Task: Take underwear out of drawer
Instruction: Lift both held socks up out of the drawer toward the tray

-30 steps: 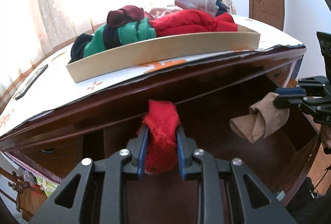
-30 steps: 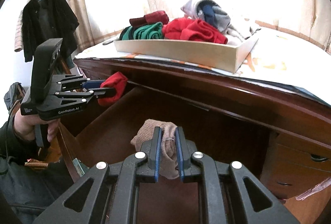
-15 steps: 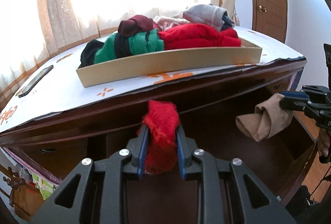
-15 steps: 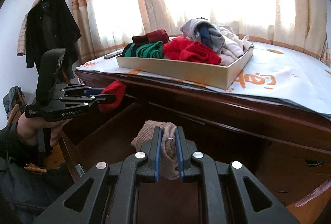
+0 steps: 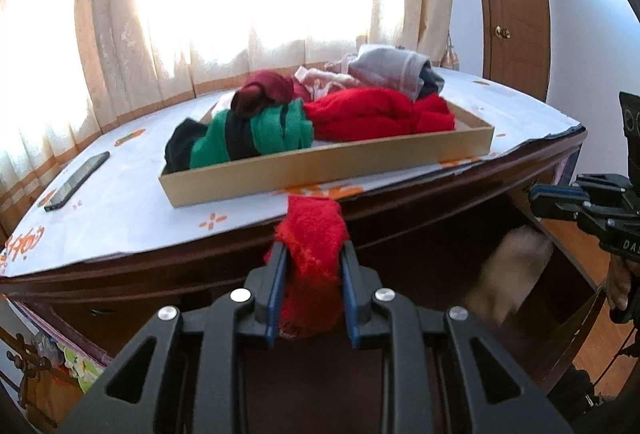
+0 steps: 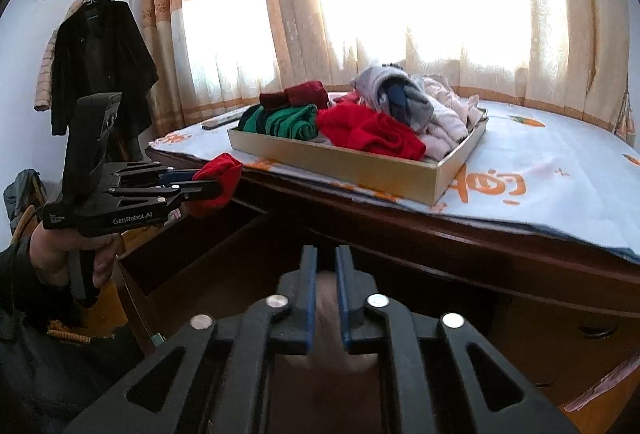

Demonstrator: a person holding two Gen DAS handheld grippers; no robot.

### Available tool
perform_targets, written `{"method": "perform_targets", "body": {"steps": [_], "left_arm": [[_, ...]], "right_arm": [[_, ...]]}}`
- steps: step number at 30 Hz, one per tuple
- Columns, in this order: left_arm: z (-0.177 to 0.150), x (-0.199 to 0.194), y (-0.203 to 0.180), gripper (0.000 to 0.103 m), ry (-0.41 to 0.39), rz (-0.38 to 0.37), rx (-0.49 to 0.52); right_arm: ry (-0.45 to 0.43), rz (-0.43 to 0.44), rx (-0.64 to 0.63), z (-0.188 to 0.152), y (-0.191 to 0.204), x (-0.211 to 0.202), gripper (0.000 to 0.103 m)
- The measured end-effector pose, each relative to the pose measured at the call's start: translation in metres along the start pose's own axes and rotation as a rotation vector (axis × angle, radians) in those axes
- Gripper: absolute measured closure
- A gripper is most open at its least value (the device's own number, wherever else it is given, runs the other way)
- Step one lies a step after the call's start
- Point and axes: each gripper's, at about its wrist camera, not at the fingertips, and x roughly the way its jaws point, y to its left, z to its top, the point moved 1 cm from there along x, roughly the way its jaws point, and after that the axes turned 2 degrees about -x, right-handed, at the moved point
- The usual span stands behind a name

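My left gripper (image 5: 313,254) is shut on a red underwear (image 5: 314,234) and holds it above the open dark wooden drawer (image 5: 440,266), just below the dresser top edge; it also shows in the right wrist view (image 6: 218,179). My right gripper (image 6: 323,258) stands slightly open; the tan underwear (image 5: 508,274) is a blurred shape falling below its jaws into the drawer, also blurred in the right wrist view (image 6: 326,322). The right gripper appears at the right in the left wrist view (image 5: 536,199).
A cardboard tray (image 5: 328,165) on the white-covered dresser top holds several rolled garments, red, green, maroon, grey; it also shows in the right wrist view (image 6: 340,165). A black phone (image 5: 76,179) lies at the left. A dark coat (image 6: 100,61) hangs on the wall.
Both grippers rose toward the dresser top. The right gripper's jaws parted and the tan underwear slipped out and is dropping. The left gripper still holds the red underwear.
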Motion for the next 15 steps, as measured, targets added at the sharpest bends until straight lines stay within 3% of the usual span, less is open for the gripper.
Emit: {"method": "perform_targets", "body": {"steps": [5, 9, 10, 11, 13, 15], "left_arm": [[0.005, -0.004, 0.001, 0.079, -0.01, -0.001, -0.001], [0.002, -0.004, 0.001, 0.079, -0.002, -0.007, -0.002], [0.001, -0.003, 0.0, 0.079, 0.001, -0.01, -0.005], [0.0, -0.002, 0.0, 0.079, 0.004, -0.014, -0.006], [-0.001, 0.0, -0.003, 0.079, 0.013, -0.021, -0.003], [-0.003, 0.002, -0.004, 0.079, 0.019, -0.027, 0.0]], "right_arm": [[0.042, 0.026, -0.005, 0.01, 0.0, 0.005, 0.094], [0.255, 0.052, -0.019, 0.003, 0.0, 0.028, 0.092], [0.346, 0.044, -0.021, -0.003, -0.002, 0.037, 0.083], [0.392, 0.015, -0.039, -0.008, -0.003, 0.043, 0.065], [0.477, -0.034, -0.082, -0.02, -0.006, 0.051, 0.04], [0.534, -0.065, -0.1, -0.026, -0.008, 0.058, 0.04]]}}
